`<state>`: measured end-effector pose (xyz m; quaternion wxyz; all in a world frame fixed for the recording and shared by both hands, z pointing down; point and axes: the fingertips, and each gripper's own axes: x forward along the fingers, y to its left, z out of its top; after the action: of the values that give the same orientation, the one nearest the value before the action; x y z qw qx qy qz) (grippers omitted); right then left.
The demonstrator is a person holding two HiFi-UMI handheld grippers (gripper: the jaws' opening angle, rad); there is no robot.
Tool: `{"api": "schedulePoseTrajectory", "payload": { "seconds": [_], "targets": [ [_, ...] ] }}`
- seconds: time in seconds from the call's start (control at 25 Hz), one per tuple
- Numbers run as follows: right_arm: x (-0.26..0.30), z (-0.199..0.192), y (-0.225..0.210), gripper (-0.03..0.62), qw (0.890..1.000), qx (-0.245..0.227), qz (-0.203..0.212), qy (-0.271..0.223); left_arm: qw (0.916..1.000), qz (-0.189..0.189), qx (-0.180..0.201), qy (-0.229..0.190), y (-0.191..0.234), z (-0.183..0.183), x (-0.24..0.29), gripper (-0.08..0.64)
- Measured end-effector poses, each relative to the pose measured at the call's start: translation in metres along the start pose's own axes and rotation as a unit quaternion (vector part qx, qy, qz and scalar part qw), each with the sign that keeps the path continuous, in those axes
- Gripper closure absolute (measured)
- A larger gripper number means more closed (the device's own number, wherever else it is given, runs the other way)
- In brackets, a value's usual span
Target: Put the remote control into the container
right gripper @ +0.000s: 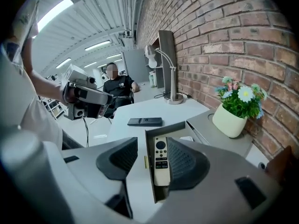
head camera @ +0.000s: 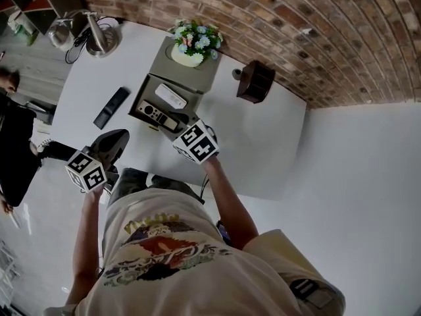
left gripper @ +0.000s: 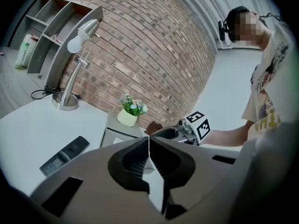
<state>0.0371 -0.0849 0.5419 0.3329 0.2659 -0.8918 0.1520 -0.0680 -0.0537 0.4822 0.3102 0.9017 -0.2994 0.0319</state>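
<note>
White table [head camera: 263, 143] with desk lamp [head camera: 100, 41], black remote [head camera: 111, 108], open grey container [head camera: 146, 92], brown holder [head camera: 255, 81].

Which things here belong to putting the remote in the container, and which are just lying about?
Job: light remote (already inside), container.
Lying about: black remote (perhaps next), lamp, flower pot, brown object.

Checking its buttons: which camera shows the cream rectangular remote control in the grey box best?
The right gripper view: the cream rectangular remote control lies close, buttons up, inside the open grey box. The head view shows that remote small; the left gripper view does not show it.
</note>
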Motion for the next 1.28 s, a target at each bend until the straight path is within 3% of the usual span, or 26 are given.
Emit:
{"api": "schedulePoseTrajectory", "payload": {
  "seconds": [0.48, 0.8, 0.96, 1.28],
  "targets": [
    [0.065, 0.044, 0.026, 0.4, 0.997, -0.05, 0.031, 0.044, 0.9995, -0.016, -0.025, -0.014, 0.054, 0.005, -0.03, 0.555],
    [0.119, 0.055, 0.04, 0.399, 0.986, -0.117, 0.078, 0.093, 0.999, -0.006, -0.038, -0.024, 0.089, 0.0, -0.054, 0.555],
    [0.147, 0.066, 0.047, 0.397, 0.975, -0.167, 0.099, 0.11, 0.9981, 0.014, -0.051, -0.033, 0.106, -0.003, -0.071, 0.555],
    [0.205, 0.062, 0.057, 0.366, 0.942, -0.265, 0.14, 0.154, 0.9929, 0.064, -0.087, -0.049, 0.135, -0.02, -0.107, 0.555]
  ]
}}
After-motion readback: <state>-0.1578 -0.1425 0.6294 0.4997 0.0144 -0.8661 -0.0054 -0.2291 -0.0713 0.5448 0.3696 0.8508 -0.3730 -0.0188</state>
